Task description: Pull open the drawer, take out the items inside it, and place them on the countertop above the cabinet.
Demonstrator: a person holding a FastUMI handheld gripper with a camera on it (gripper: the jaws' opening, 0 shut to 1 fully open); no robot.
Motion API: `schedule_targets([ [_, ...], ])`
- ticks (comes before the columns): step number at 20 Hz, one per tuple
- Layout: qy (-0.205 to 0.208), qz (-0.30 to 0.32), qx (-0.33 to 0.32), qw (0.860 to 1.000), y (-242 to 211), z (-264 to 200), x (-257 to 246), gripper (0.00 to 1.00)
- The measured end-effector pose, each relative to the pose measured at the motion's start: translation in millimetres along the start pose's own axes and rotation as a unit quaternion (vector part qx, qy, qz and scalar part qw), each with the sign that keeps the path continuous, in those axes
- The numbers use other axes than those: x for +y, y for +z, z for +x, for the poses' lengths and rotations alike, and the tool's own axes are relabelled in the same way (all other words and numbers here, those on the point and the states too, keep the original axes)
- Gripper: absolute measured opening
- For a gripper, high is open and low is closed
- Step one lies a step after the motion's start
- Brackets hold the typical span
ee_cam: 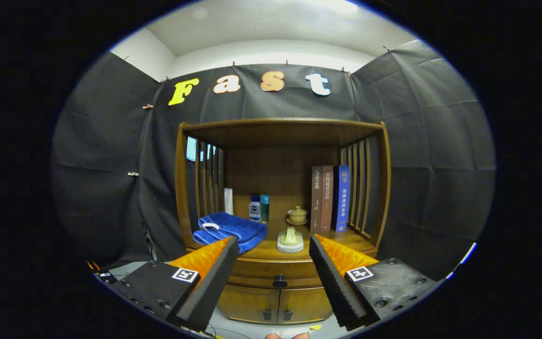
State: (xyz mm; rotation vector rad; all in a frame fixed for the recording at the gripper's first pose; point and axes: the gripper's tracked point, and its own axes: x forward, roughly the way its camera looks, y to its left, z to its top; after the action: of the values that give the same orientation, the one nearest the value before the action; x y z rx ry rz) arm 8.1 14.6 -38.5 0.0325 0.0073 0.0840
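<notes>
Here, a wooden cabinet [280,197] is seen straight ahead against a dark cloth wall, viewed from the gripper [274,249] itself. The gripper's two fingers are spread wide apart and nothing is held between them; they are raised in front of the cabinet, well short of it. Between the fingers, at the cabinet's front, the drawer [275,273] is seen closed, with a dark round knob [279,281] at its middle. Below the drawer, two small cabinet doors [278,305] are seen shut, each with a small dark handle near the centre seam.

Above the drawer, the countertop [271,249] is framed by slatted sides and a wooden top. On its left part a folded blue towel [230,230] is laid. Behind the towel, a white upright item [228,201] is stood beside two small bottles [259,208]. Near the middle front, a pale ornament [290,239] on a round base is placed, and behind it a small lidded cup [297,215] on a saucer. To the right, three books [330,197] are stood upright against the slats.

The drawer's contents cannot be seen. At the very bottom, fingertips of a person [287,335] are just visible.
</notes>
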Motion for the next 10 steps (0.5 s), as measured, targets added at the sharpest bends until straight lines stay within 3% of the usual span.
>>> schedule_targets([
  [10,0.005,-0.005,0.000,1.000,8.5,-9.6,-3.7,0.98],
])
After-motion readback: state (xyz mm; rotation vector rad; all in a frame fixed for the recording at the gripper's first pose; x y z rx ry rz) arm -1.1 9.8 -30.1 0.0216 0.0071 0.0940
